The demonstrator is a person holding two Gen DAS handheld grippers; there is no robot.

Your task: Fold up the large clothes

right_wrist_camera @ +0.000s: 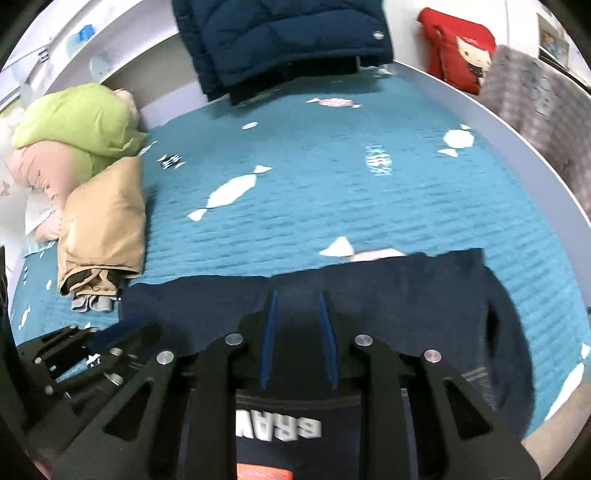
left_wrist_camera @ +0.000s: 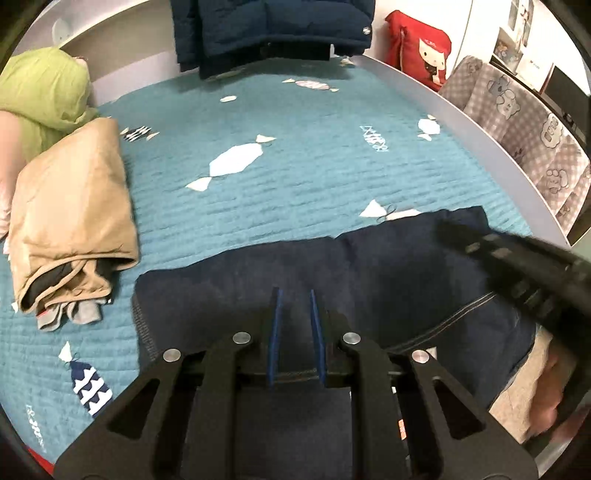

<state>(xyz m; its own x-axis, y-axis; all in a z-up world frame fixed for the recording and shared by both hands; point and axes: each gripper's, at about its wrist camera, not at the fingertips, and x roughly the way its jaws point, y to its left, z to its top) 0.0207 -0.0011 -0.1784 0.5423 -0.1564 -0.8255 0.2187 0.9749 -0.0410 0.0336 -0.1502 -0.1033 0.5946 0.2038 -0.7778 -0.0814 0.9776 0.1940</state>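
A dark navy garment (left_wrist_camera: 229, 291) lies spread across the near part of the teal bed cover (left_wrist_camera: 314, 177), its far edge straight. My left gripper (left_wrist_camera: 293, 291) hangs over its middle, the blue pads a narrow gap apart with navy cloth and a stitched hem between them. In the left wrist view my right gripper (left_wrist_camera: 454, 229) reaches in over the garment's right corner. In the right wrist view the right gripper (right_wrist_camera: 297, 293) is likewise shut on the navy garment (right_wrist_camera: 424, 288). White letters on the cloth show upside down close under the camera.
A folded tan jacket (left_wrist_camera: 74, 214) and a green bundle (left_wrist_camera: 48, 88) lie at the left of the bed. A blue padded jacket (left_wrist_camera: 273, 26) hangs over the far end. On the right, past the bed's pale rim (left_wrist_camera: 480, 122), are a red cushion (left_wrist_camera: 421, 48) and a grey checked blanket (left_wrist_camera: 524, 122).
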